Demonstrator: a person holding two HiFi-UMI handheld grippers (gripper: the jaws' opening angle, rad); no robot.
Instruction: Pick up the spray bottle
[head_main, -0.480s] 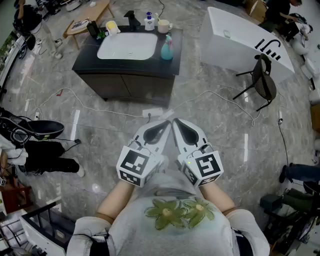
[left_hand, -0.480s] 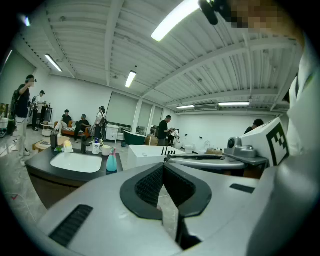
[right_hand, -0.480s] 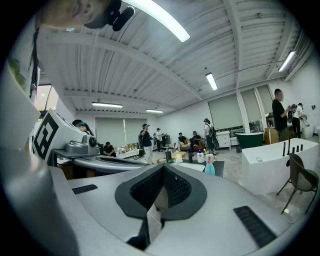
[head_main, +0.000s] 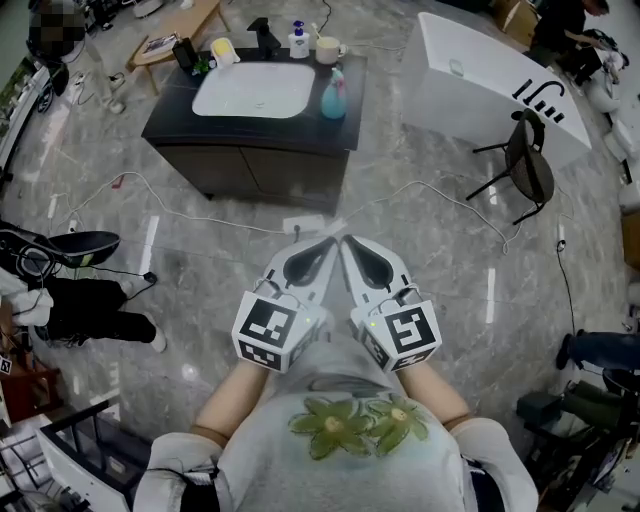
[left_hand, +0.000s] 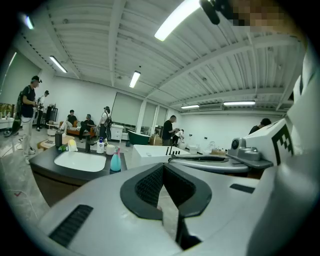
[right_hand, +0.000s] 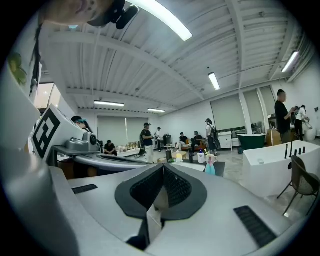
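Observation:
A teal spray bottle with a pink top (head_main: 333, 95) stands on the right end of a dark vanity counter (head_main: 170, 112), beside a white sink (head_main: 254, 91). It also shows small in the left gripper view as the spray bottle (left_hand: 115, 161) and in the right gripper view as the spray bottle (right_hand: 210, 167). Both grippers are held close to the person's body, far short of the vanity. My left gripper (head_main: 325, 238) is shut with nothing in it. Right beside it, my right gripper (head_main: 349, 239) is shut and empty too.
On the counter's back edge stand a black faucet (head_main: 263, 38), a white pump bottle (head_main: 298, 42), a mug (head_main: 327, 50) and a yellow item (head_main: 224, 52). A white bathtub (head_main: 487, 85) and a black chair (head_main: 522, 165) are at right. Cables (head_main: 440, 195) cross the marble floor. People stand in the room.
The view has shifted slightly, so the vanity sits a touch further left and higher. Both grippers stay together and shut.

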